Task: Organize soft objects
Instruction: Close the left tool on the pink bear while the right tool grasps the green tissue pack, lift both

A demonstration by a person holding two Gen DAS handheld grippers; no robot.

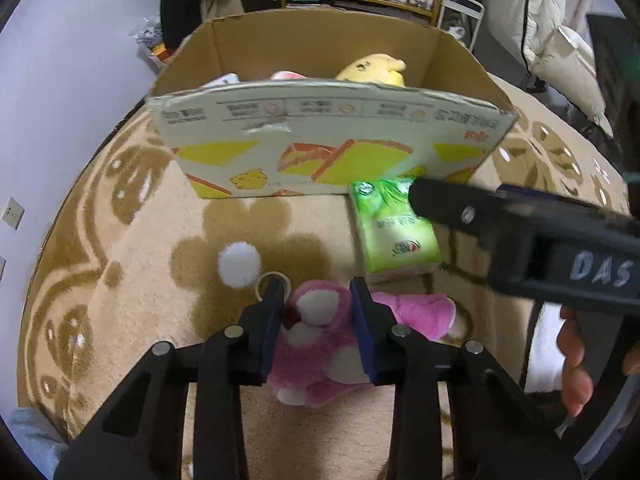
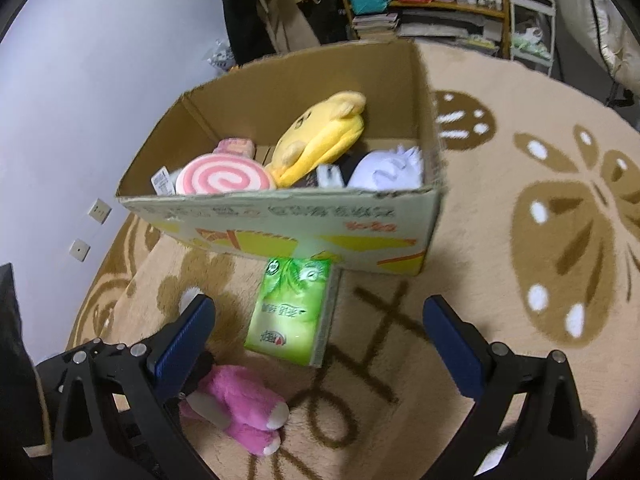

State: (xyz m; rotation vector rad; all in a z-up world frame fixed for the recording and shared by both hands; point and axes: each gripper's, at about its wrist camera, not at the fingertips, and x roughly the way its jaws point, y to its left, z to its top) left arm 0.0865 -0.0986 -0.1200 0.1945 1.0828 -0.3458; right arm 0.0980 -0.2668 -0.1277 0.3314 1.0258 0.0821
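Left wrist view: the pink plush bear (image 1: 316,320) is squeezed at the head between the fingers of the left gripper (image 1: 318,300), lying on the rug (image 1: 140,240). The right gripper (image 2: 320,312) is held wide open above the green tissue pack (image 2: 292,312), beside the cardboard box (image 2: 280,224).

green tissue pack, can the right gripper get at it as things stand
Probably yes: the right gripper is open, and the green tissue pack lies uncovered on the rug between its fingers, against the cardboard box.
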